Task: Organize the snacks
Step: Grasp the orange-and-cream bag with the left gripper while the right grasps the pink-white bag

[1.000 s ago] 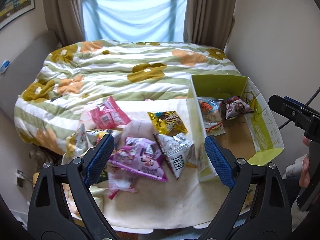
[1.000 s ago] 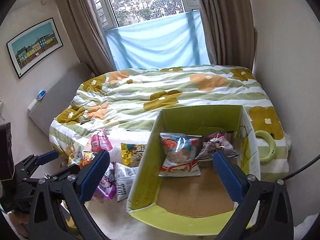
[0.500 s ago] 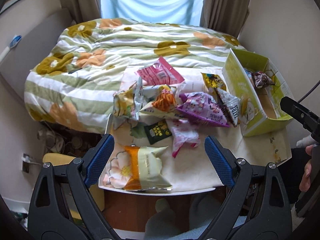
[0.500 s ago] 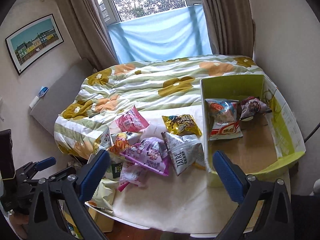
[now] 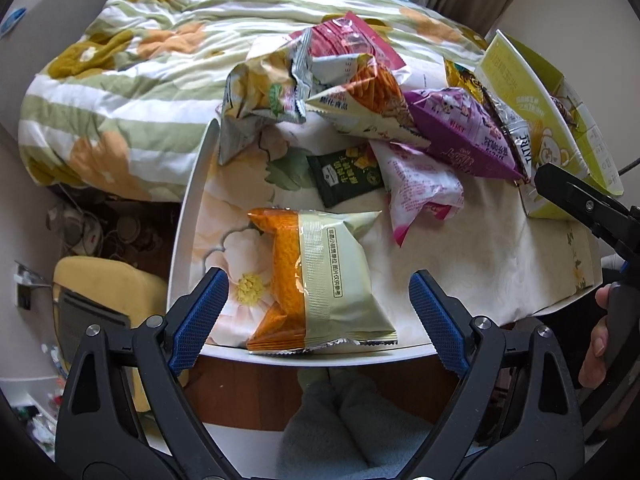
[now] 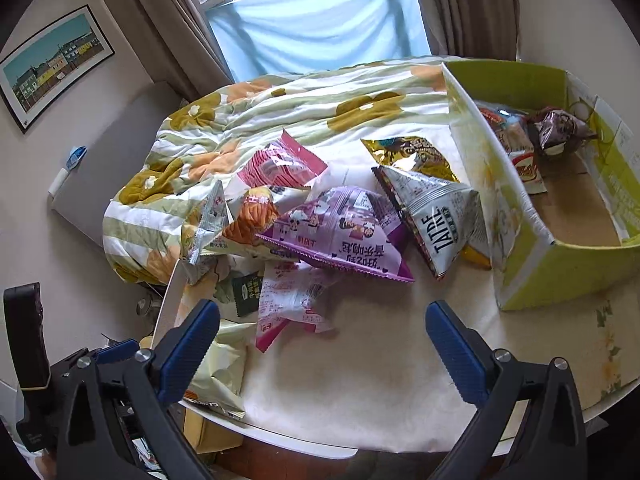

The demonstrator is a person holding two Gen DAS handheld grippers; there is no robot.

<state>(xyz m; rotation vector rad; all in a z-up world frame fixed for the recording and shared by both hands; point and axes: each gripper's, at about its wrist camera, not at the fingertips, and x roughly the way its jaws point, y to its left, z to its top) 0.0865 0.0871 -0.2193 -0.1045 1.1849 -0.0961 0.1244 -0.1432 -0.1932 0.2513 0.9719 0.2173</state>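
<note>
Both claws are spread wide and hold nothing. Left claw (image 5: 318, 302) hangs over the near edge of the desk (image 5: 480, 264), its blue pads standing on either side of an orange and cream snack bag (image 5: 320, 276) without touching it. That bag lies flat at the desk's near edge, apart from the other snacks. Right claw (image 6: 322, 344) hovers over a bare stretch of the desk, its pads clear of everything.

Taking the green box (image 6: 560, 264) as the landmark: it stands open on the desk's far right side, and two packets already lie inside it, a red and white one (image 6: 520, 152) and a dark brown one (image 6: 560, 128). Leaning right against its left wall is a grey bag (image 6: 436, 216) printed with large letters, with a gold packet (image 6: 412, 156) just behind that. Further left of the box lies a purple bag (image 6: 344, 232), overlapping a pale pink packet (image 6: 292, 300) below it. Left again are a small dark green packet (image 5: 348, 174), an orange and white bag (image 5: 364, 100), a crumpled silver and yellow bag (image 5: 260, 92) and, behind them, a red-pink packet (image 5: 352, 44).

Beyond the desk is a bed with a flowered quilt (image 6: 280, 112).

A person's fingers (image 5: 596, 340) show at the right edge of the left view, on the other claw's handle.
</note>
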